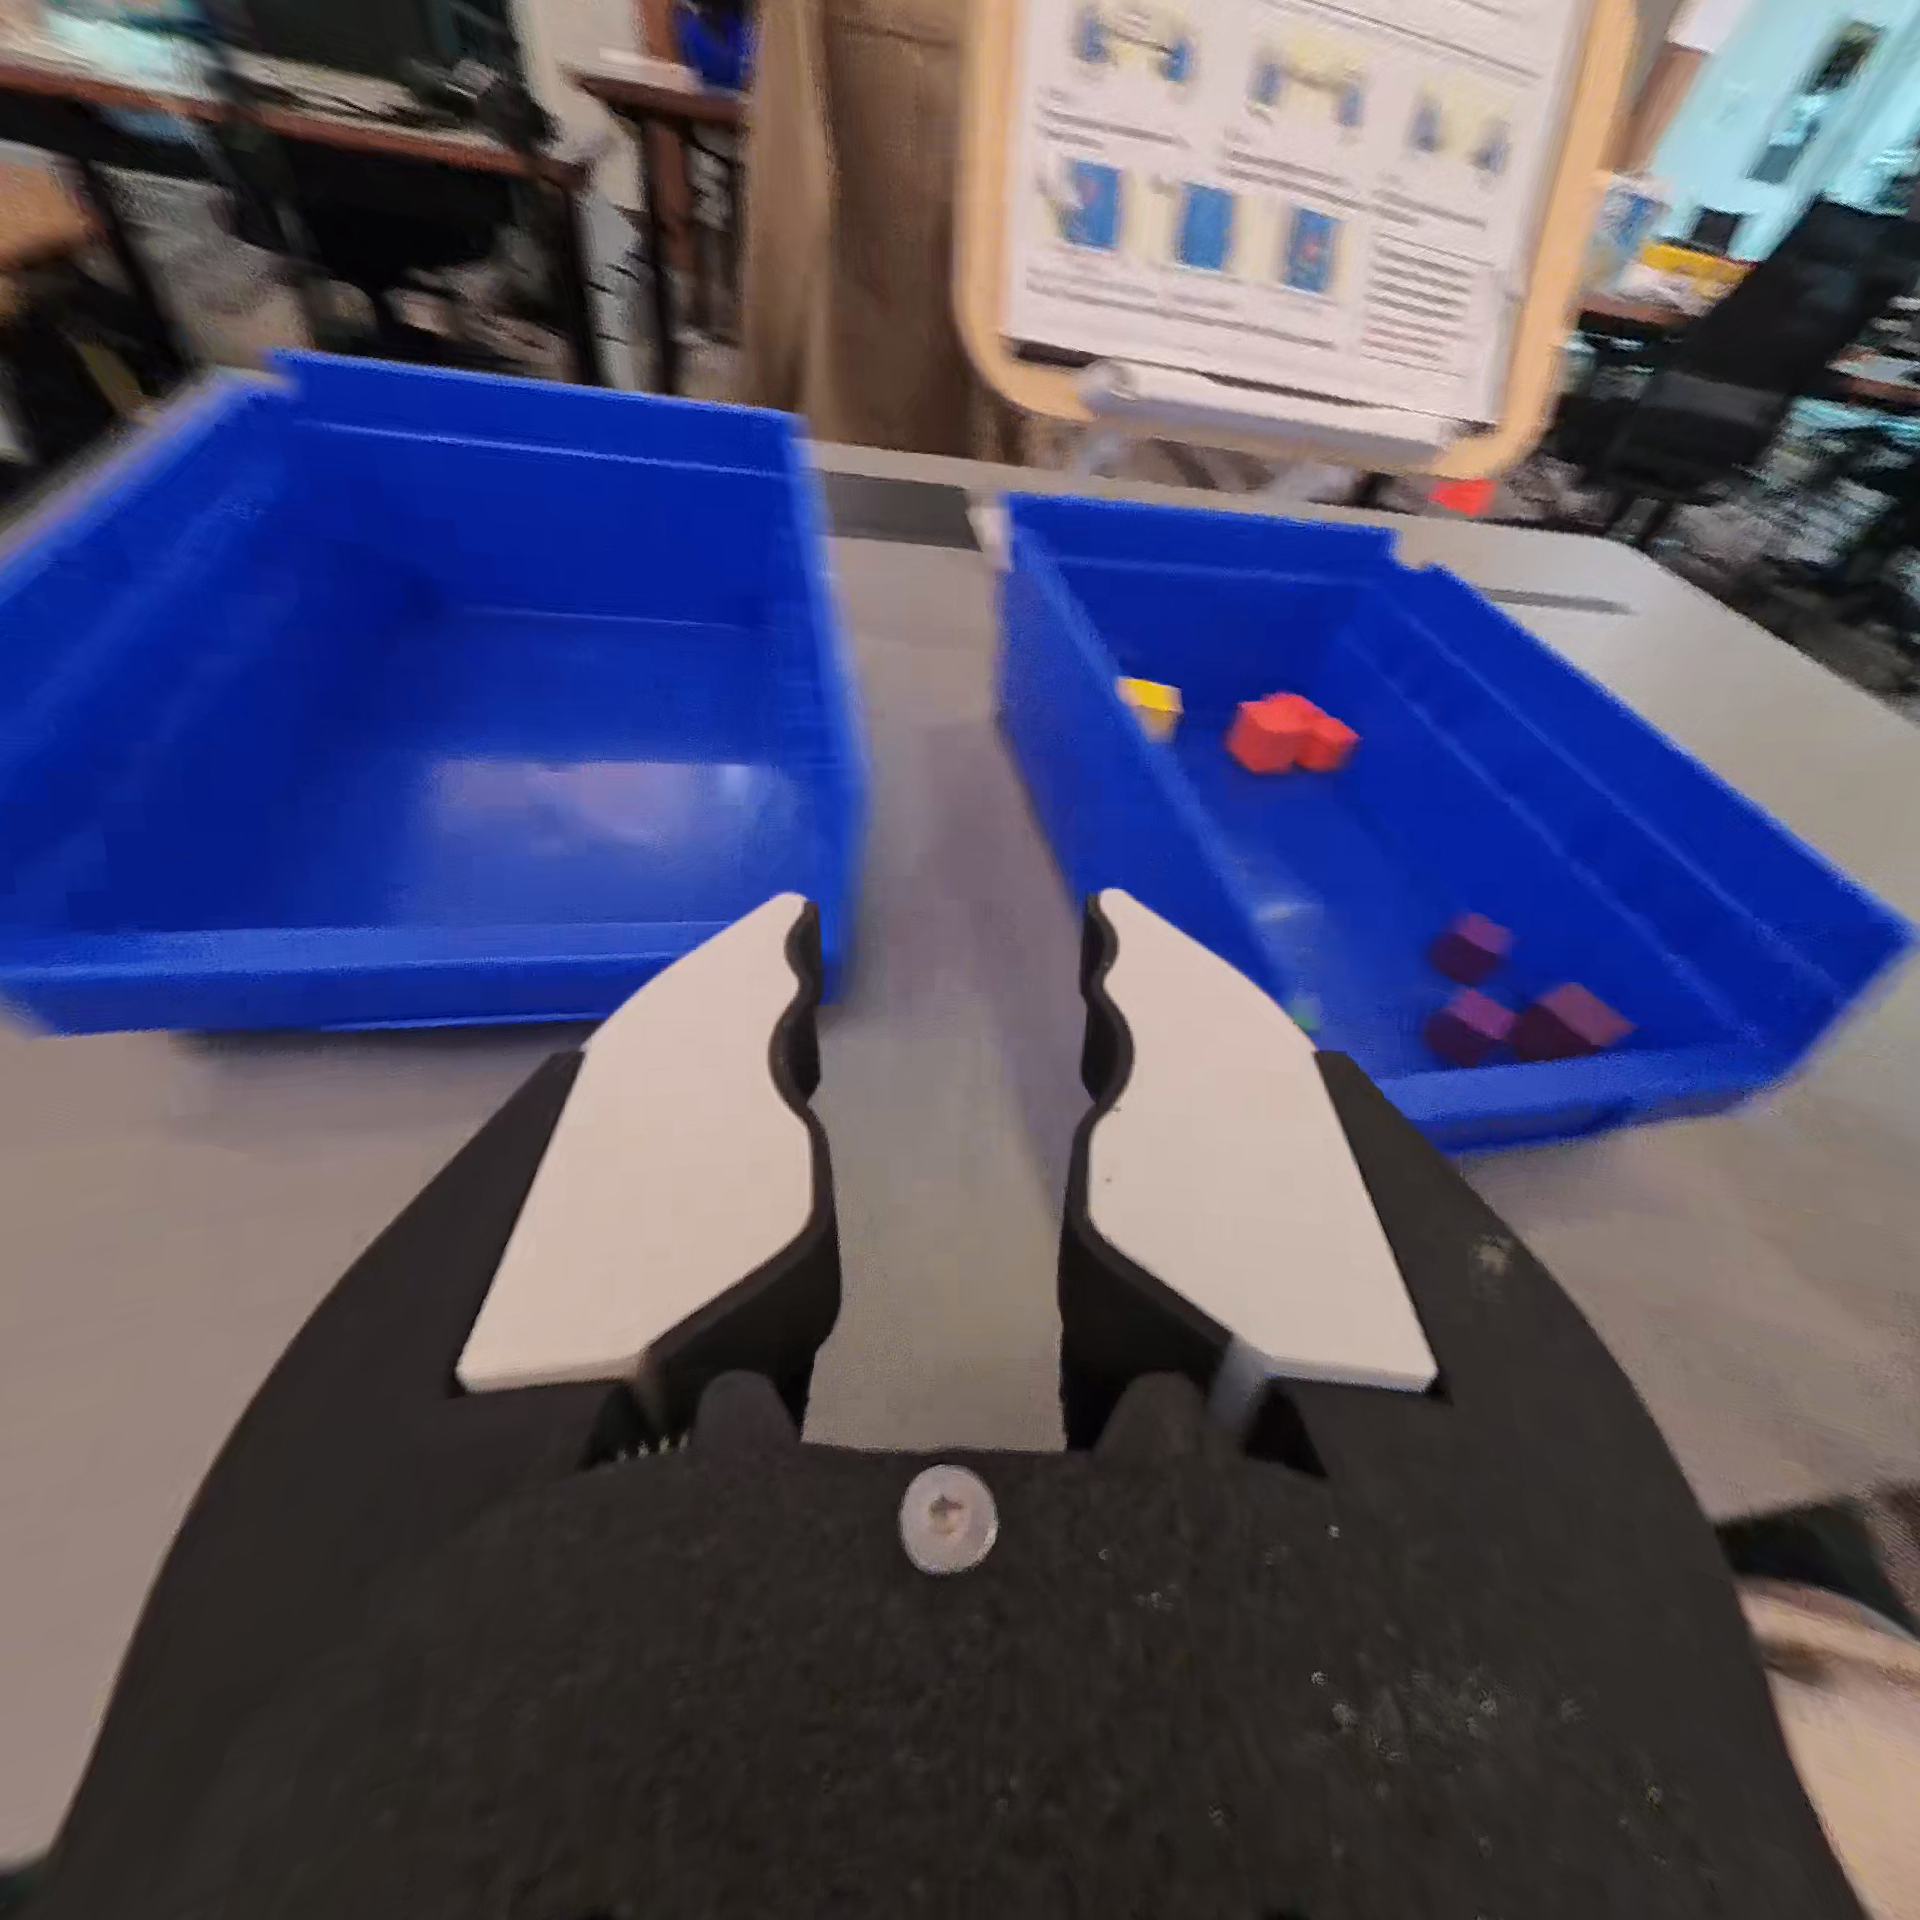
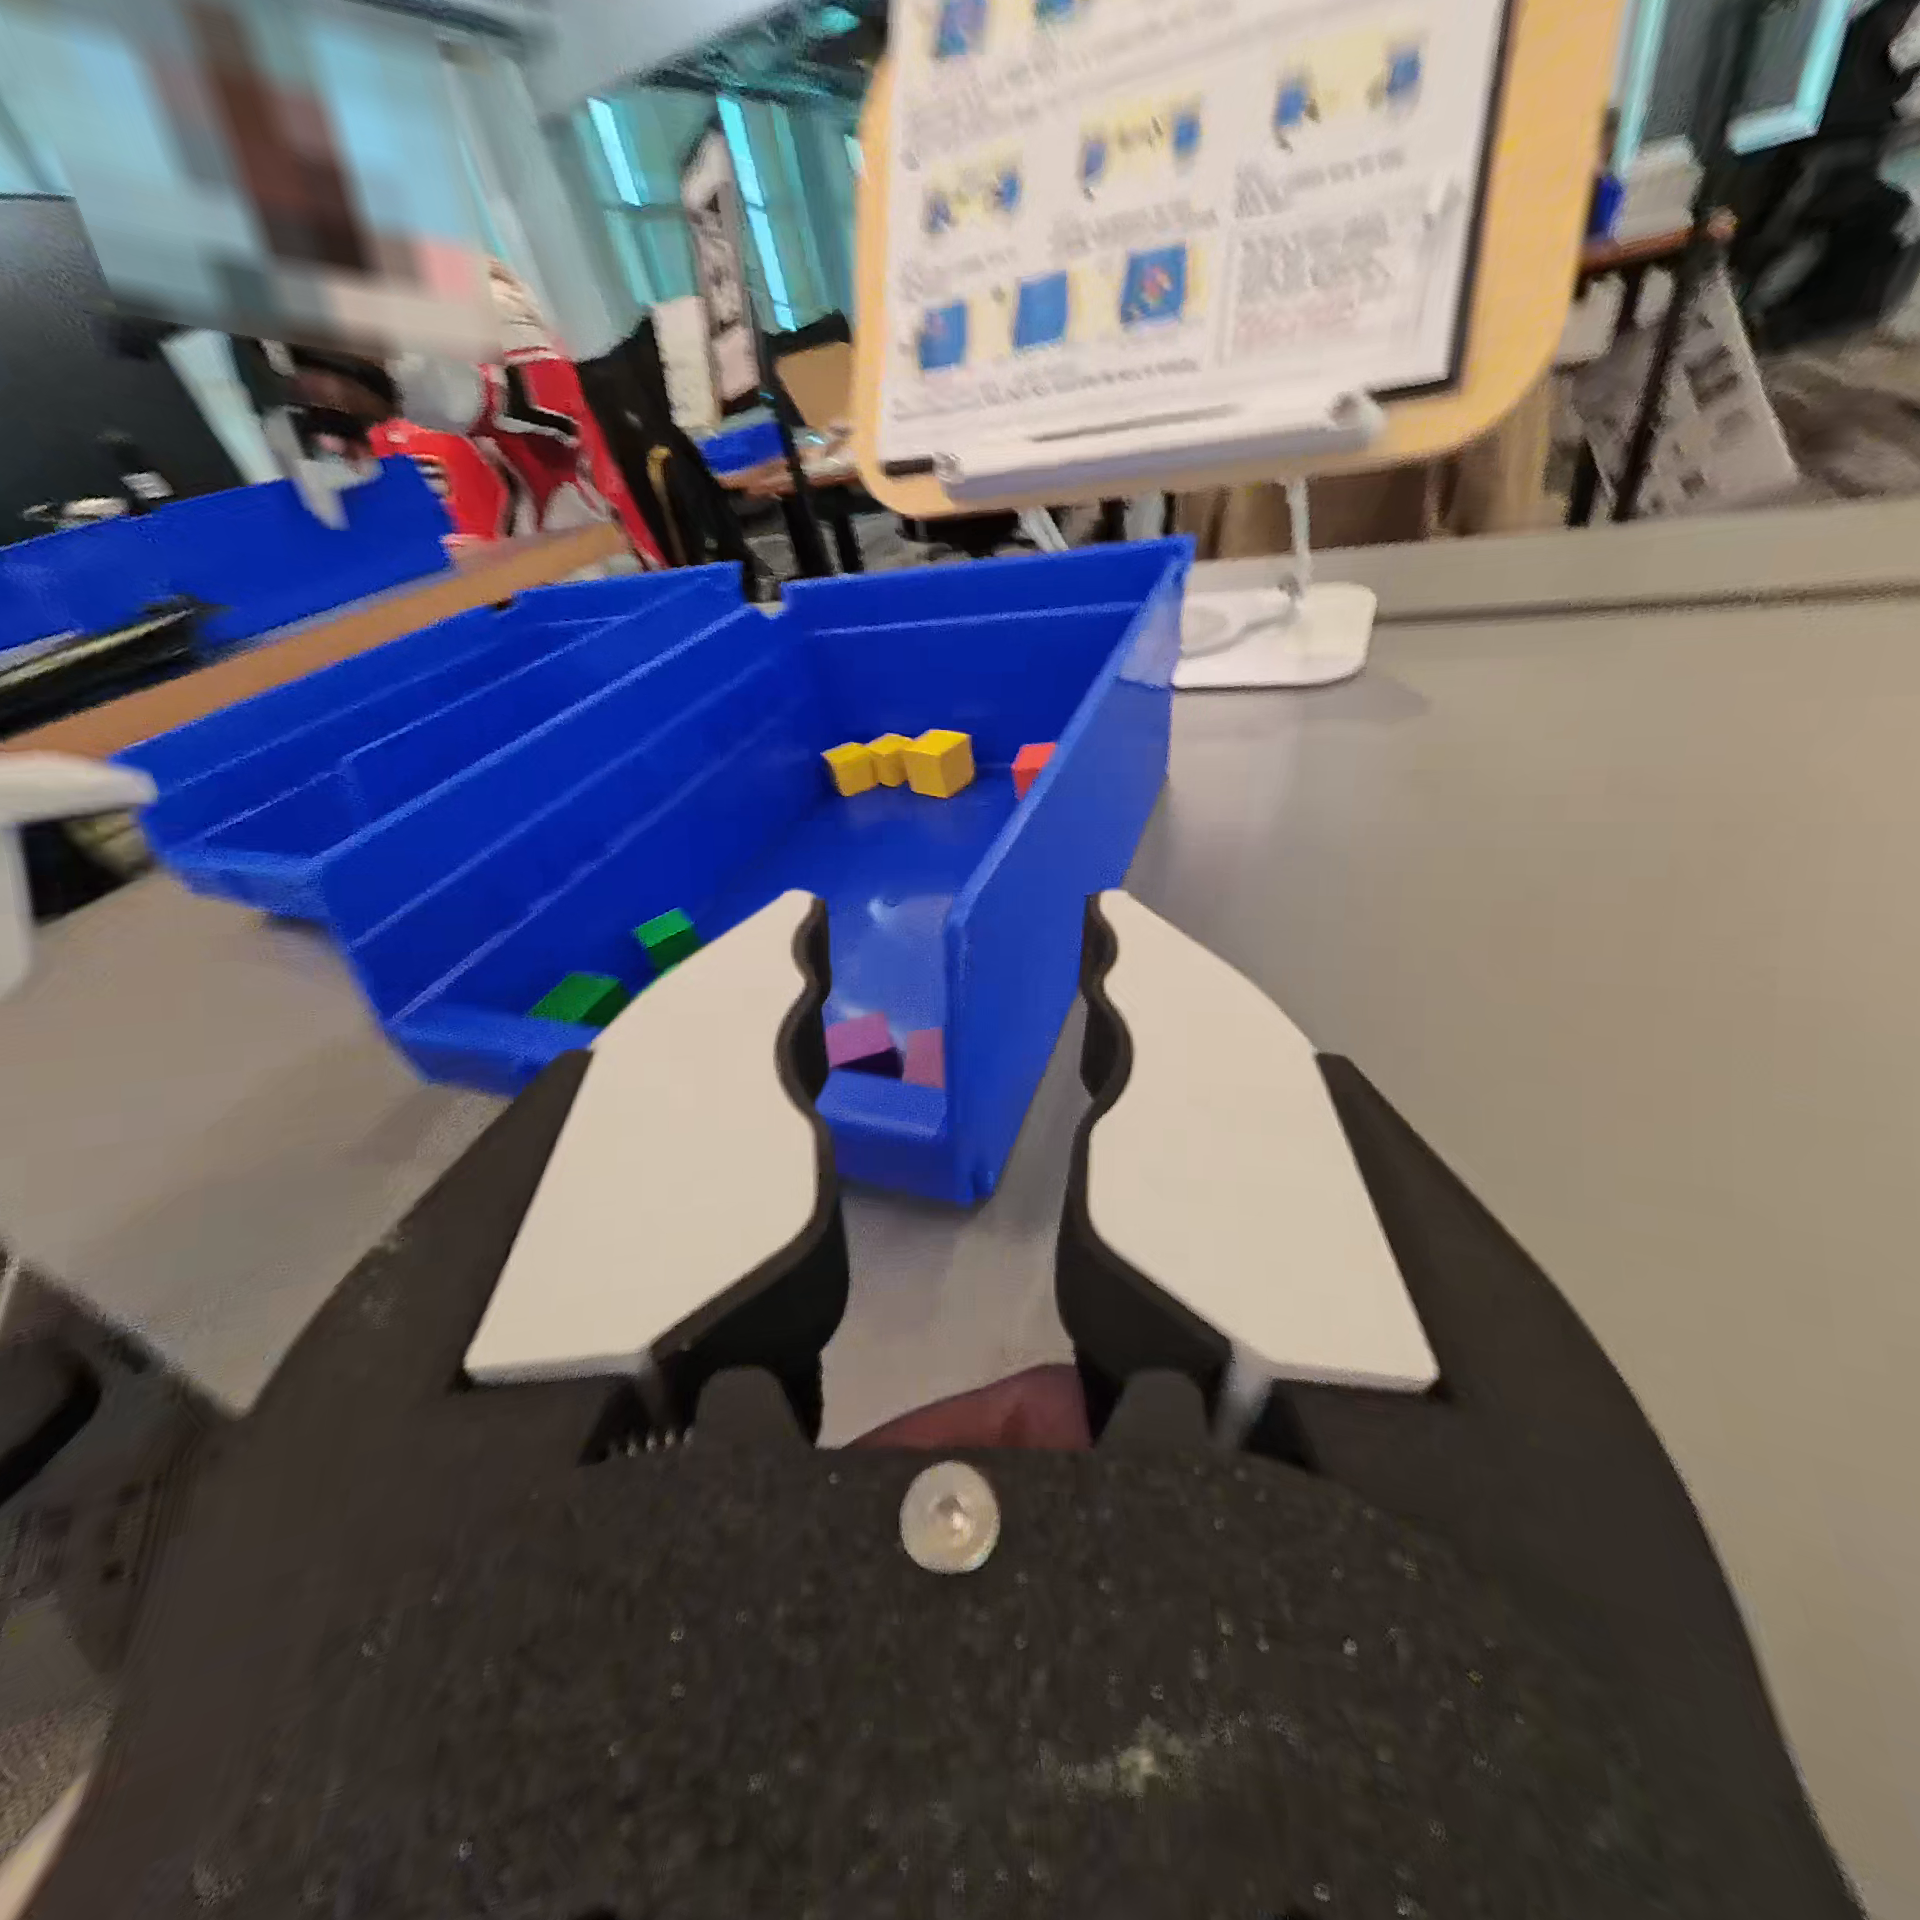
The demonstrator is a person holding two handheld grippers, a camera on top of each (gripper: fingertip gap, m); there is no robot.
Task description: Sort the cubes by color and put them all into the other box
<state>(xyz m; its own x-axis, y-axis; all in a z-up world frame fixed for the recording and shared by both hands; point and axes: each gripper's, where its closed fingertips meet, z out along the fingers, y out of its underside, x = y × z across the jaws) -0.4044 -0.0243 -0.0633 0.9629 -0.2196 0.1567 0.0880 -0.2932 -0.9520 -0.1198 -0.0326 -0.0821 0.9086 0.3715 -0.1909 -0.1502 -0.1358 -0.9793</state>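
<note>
Two blue boxes were seen side by side on the grey worktop (image 1: 312,1195) in the left wrist view: a larger box (image 1: 416,935) at the left, with nothing visible inside it, and a narrower box (image 1: 1091,727) at the right, in which the cubes were held. The left gripper (image 1: 948,940) was held above the worktop before the gap between the two boxes, its fingers spread apart and nothing grasped. In that view one yellow cube (image 1: 1151,704) and a cluster of red cubes (image 1: 1288,732) were shown near the far end, and three purple cubes (image 1: 1507,997) near the front end. In the right wrist view only the narrower box (image 2: 1018,935) was shown, from its near right corner; the right gripper (image 2: 954,940) was likewise released and empty, its fingers straddling the box's right wall. There three yellow cubes (image 2: 902,764) were seen in a row at the far end, one red cube (image 2: 1032,767) against the right wall, two green cubes (image 2: 623,971) near the front left, which the other view did not clearly show, and purple cubes (image 2: 878,1044) between the fingers. An instruction board (image 2: 1195,229) on a stand was visible behind.
</note>
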